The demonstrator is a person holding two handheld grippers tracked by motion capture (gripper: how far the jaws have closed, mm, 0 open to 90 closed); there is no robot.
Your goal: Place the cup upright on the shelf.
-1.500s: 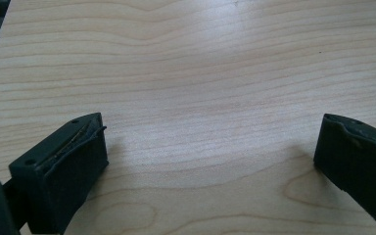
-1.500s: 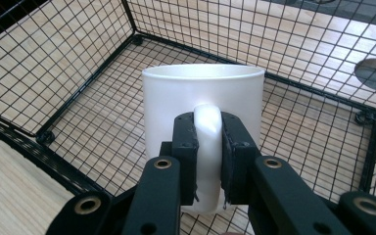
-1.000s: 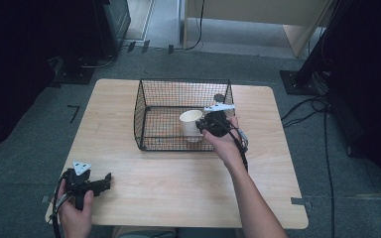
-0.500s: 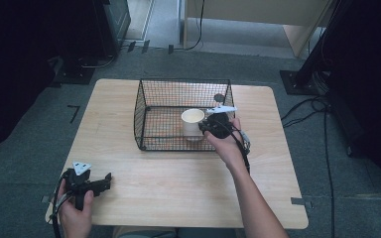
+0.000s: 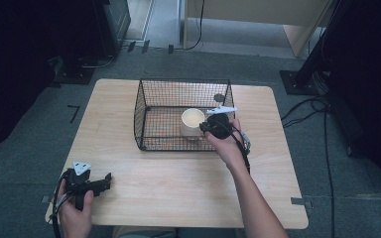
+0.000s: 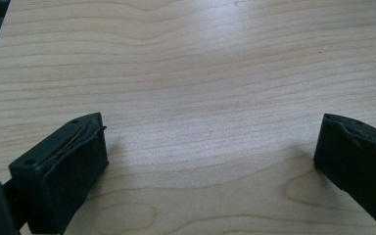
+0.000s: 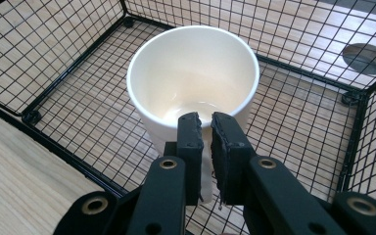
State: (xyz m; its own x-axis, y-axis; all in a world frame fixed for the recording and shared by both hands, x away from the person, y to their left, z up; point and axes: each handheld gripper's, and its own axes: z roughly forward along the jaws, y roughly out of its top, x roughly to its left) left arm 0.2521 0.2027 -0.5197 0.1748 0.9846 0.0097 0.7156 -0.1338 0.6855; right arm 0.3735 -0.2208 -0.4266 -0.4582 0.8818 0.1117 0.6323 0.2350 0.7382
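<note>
A cream cup (image 5: 192, 119) (image 7: 191, 73) stands upright inside a black wire basket (image 5: 144, 99) (image 7: 54, 39), toward its front right. My right gripper (image 5: 203, 126) (image 7: 203, 120) reaches over the basket's right side and is shut on the cup's near wall, one jaw inside the rim and one outside. Its jaws have just closed a little tighter on that wall. Whether the cup's base still rests on the basket floor I cannot tell. My left gripper (image 5: 106, 179) (image 6: 210, 132) lies low over the wooden table (image 5: 178, 183) at the front left, open, with bare wood between its jaws.
A round dark hole (image 5: 220, 97) (image 7: 365, 58) sits in the tabletop behind the basket's right corner. Cables and black stand bases lie on the grey floor at the right and back left. The table's front half has free room.
</note>
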